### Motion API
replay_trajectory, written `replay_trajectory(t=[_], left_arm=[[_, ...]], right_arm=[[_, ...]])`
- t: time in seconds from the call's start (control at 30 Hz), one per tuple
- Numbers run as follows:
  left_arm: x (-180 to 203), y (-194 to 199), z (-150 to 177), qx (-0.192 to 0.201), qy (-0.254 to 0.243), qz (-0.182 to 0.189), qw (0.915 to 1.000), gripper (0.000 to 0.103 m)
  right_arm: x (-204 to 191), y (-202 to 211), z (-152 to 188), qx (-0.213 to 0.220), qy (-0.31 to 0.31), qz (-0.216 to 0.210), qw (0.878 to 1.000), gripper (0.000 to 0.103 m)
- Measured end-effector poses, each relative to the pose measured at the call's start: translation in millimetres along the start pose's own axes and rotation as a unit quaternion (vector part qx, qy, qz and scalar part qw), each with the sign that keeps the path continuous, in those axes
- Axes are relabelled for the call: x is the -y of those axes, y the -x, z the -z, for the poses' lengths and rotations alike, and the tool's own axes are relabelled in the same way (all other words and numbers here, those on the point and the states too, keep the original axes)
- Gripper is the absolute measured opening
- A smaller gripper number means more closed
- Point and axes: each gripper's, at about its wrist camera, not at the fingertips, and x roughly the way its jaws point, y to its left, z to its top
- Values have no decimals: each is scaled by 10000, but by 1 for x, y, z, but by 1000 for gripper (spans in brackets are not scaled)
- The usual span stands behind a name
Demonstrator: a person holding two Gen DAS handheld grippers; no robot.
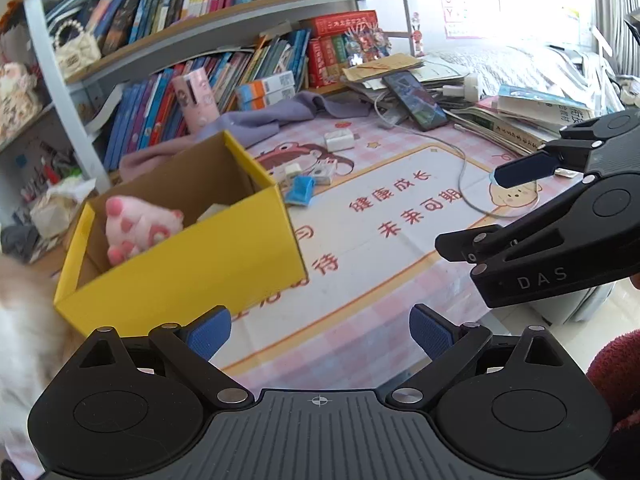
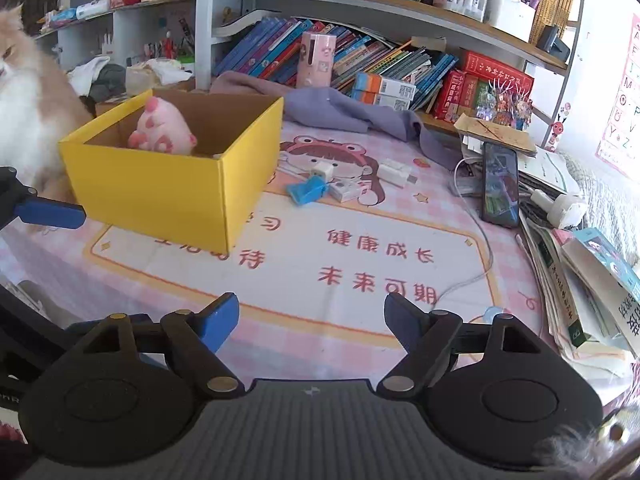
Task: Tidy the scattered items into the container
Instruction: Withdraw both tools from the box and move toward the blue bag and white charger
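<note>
The blue clip [image 2: 306, 192] and small white chargers [image 2: 394, 172] lay on the tabletop [image 2: 360, 320] just right of the yellow box [image 2: 176, 184]; they were judged light, rigid and slippery, best pinched across flat sides. Both the left gripper [image 1: 320, 332] and right gripper [image 2: 312, 320] were seen spread apart and empty.

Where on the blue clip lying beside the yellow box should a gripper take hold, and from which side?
Probably across the blue clip's narrow width, coming from above. It lies flat on the mat, clear of the yellow box, but small white chargers touch its far end, so grip the nearer end.
</note>
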Motion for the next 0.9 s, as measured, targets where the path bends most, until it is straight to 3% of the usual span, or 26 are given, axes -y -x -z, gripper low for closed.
replay_trajectory(t=[0.4,0.9], left_arm=[[36,-33,-38,155,-290,164,9993,97],[81,-113,-122,15,63,-416,9991,95]], right_arm=[[55,-27,-11,23,-33,23,10000,79],[169,-104,-64,77,232,-625,9977,77]])
